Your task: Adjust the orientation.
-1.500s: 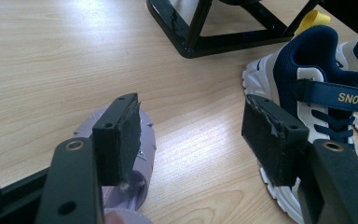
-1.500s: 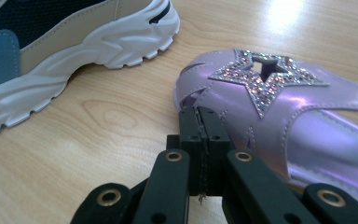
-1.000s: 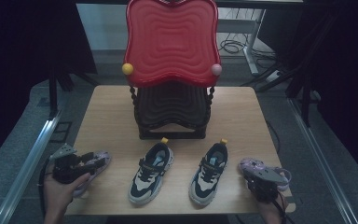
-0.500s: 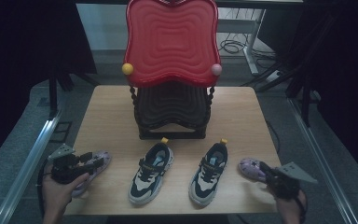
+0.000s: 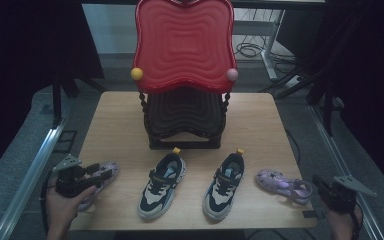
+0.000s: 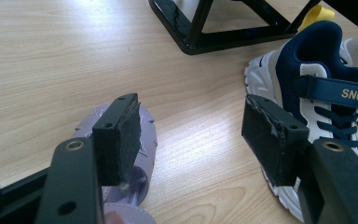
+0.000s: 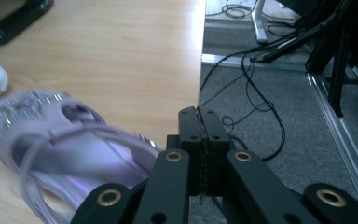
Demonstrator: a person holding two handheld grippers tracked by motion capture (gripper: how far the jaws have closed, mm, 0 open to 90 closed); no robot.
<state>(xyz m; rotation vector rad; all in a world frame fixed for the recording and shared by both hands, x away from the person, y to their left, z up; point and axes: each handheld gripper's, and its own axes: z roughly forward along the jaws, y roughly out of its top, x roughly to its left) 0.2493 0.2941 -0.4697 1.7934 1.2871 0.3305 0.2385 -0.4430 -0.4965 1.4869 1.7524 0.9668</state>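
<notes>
The desk carries a red-topped black stand at its far edge, with two navy-and-white sneakers side by side near the front edge. The left gripper view shows a strap (lettered SNOO…) on one sneaker. A lilac sandal lies near the front right corner; another at the front left corner. The left tongs gape open over it; the right tongs are closed, empty, off the desk's right edge.

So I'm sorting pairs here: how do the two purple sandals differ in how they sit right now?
The left purple sandal lies under the open left gripper, one pad over it; the right purple sandal lies clear beside the shut right gripper. Left sits at the table's left edge, right near its right edge. Both are lilac, strappy.
</notes>
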